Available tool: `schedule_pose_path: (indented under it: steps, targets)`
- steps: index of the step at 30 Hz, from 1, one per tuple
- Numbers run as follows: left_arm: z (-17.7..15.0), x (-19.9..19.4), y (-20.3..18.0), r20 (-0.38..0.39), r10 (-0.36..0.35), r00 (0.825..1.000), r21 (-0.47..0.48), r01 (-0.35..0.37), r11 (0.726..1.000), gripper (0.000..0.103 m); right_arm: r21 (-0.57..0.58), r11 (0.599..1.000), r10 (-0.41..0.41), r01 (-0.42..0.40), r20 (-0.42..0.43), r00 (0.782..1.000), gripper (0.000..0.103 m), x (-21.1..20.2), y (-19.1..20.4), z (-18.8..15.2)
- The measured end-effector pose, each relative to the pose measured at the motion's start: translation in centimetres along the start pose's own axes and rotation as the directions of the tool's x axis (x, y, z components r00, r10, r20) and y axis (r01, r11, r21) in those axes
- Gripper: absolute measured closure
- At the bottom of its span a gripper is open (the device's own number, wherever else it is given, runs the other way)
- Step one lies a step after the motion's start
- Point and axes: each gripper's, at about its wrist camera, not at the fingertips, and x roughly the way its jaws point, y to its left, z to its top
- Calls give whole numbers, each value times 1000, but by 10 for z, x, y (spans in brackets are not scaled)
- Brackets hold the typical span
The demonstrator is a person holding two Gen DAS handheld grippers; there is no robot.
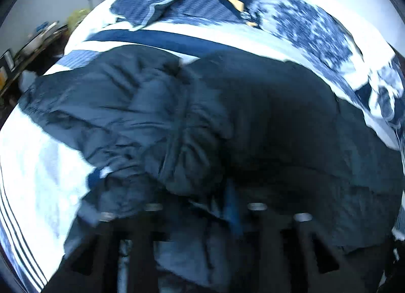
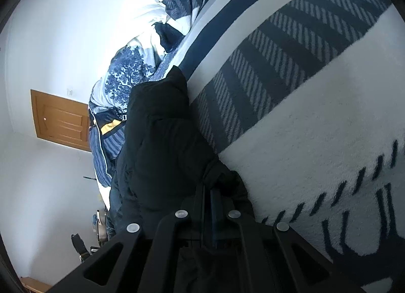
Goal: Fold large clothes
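Across the middle of both frames, the dark puffy jacket lies bunched on the bed, both grippers' fingers closed pinching its fabric, so slippery padding could slide free and spoil the fold.

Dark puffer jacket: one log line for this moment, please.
stage: mid-fold | left gripper: shut on dark puffer jacket | right gripper: shut on jacket | surface: patterned blanket

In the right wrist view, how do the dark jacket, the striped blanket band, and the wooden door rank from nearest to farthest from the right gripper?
1. Dark jacket: pinched in the right gripper.
2. Striped blanket band: on the bed, up and right.
3. Wooden door: far left, in the wall.
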Motion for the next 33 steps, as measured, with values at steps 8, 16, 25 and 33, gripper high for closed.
schedule_pose_path:
  steps: [8,16,25,33]
  targets:
    - [-52,-91,37,92,30,995,-17,-29,999,34,-45,995,-92,94,42,995,40,-31,26,-14]
    - [-120,-212,102,181,-56,982,-66,68,996,23,-257,954,-117,156,160,980,21,-142,126,-126]
    - [-138,-278,180,199,-51,979,-221,96,971,22,-614,764,-87,199,207,974,20,-184,272,-246]
    - [-133,-318,218,297,-14,955,-267,97,959,22,-692,707,-21,147,186,982,20,-189,345,-293]
